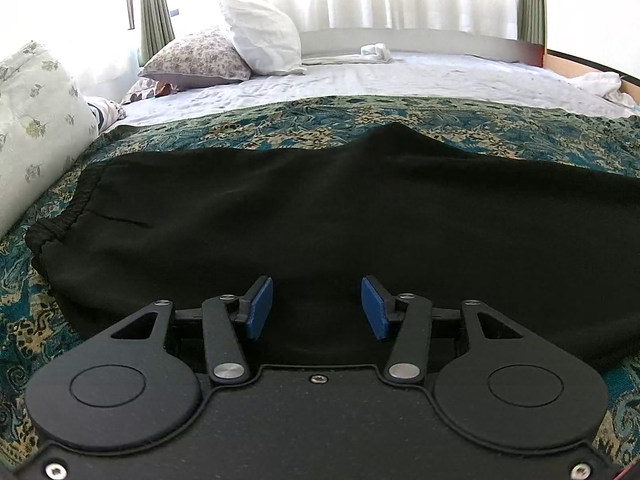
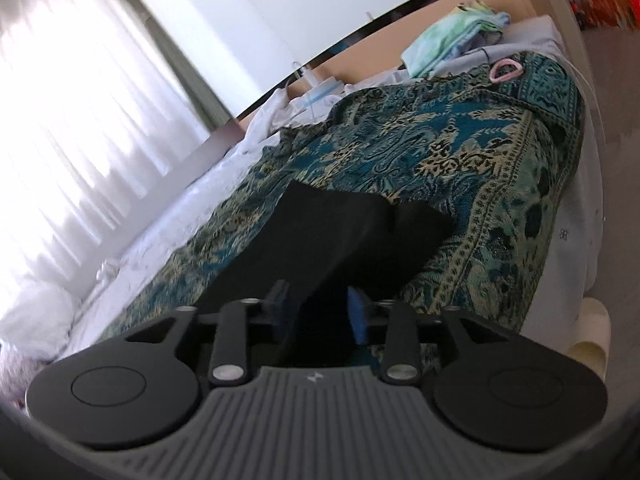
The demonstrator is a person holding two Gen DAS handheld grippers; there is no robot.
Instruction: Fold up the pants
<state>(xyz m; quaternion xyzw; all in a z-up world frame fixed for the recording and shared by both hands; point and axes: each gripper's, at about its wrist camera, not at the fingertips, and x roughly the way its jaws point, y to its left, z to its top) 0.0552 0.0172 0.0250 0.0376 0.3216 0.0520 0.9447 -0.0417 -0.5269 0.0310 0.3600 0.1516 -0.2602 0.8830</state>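
Note:
Black pants (image 1: pixel 320 208) lie spread across a teal patterned bedspread (image 1: pixel 360 120), with the elastic waistband (image 1: pixel 68 208) at the left. My left gripper (image 1: pixel 317 306) hovers low over the near edge of the pants. It is open, its blue pads (image 1: pixel 260 308) wide apart with only flat cloth beneath. In the right wrist view, the leg end of the pants (image 2: pixel 340 224) runs away from me over the bedspread (image 2: pixel 460 140). My right gripper (image 2: pixel 320 312) is open, with black cloth lying between its blue pads (image 2: pixel 358 314) and not pinched.
Two pillows (image 1: pixel 260 36) lean at the bed's head, and a floral cushion (image 1: pixel 36 120) stands at the left. White cloth (image 1: pixel 376 52) lies on the sheet. A clothes pile (image 2: pixel 452 44) and a pink ring (image 2: pixel 506 70) rest near the bed's end. The bed edge drops at right, with a slipper (image 2: pixel 592 336) below.

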